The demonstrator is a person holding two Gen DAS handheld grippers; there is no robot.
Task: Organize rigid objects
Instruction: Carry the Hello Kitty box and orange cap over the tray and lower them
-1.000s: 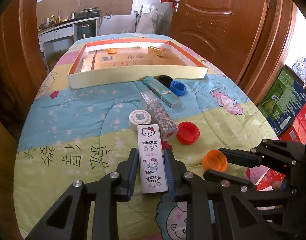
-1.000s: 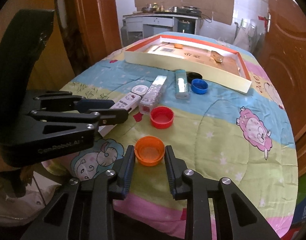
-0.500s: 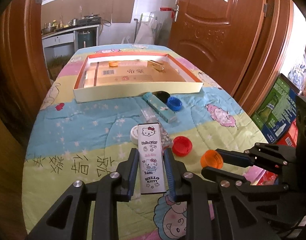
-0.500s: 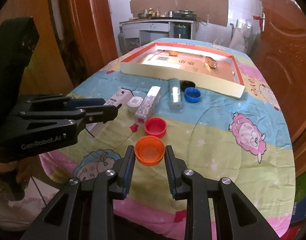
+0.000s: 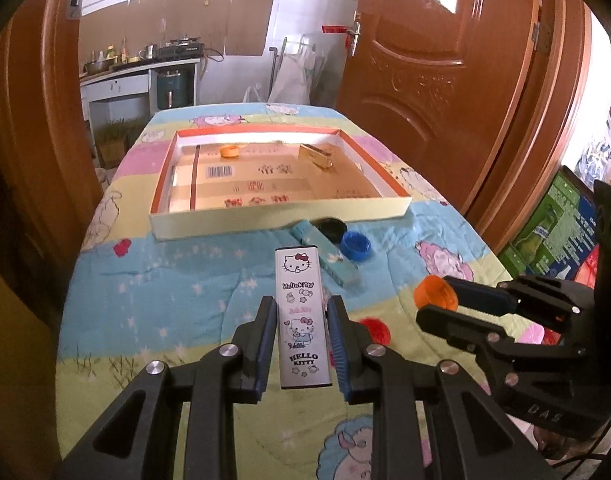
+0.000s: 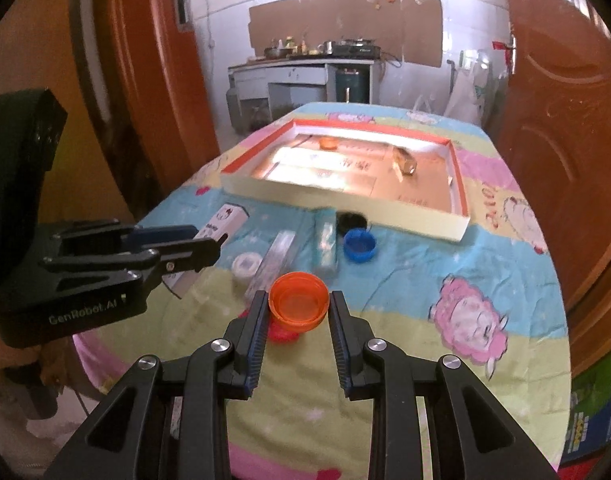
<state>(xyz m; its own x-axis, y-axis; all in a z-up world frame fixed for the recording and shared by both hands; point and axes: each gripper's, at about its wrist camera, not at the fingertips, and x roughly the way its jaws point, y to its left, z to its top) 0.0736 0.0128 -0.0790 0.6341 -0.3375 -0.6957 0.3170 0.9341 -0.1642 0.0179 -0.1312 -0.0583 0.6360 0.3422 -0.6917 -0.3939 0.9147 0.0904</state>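
My left gripper is shut on a white Hello Kitty box and holds it above the table. My right gripper is shut on an orange cap, also lifted; the cap shows in the left wrist view too. Ahead lies a shallow cardboard tray with an orange rim; it holds an orange cap and a small gold box. On the blanket lie a teal box, a blue cap, a black cap, a red cap, a white cap and a clear patterned box.
The table wears a pastel cartoon blanket. Wooden doors stand to the right and left. Cartons sit on the floor at right. A kitchen counter is at the back.
Both grippers have risen from the blanket, the left lifting the Hello Kitty box and the right lifting the orange cap, and both have moved toward the tray.
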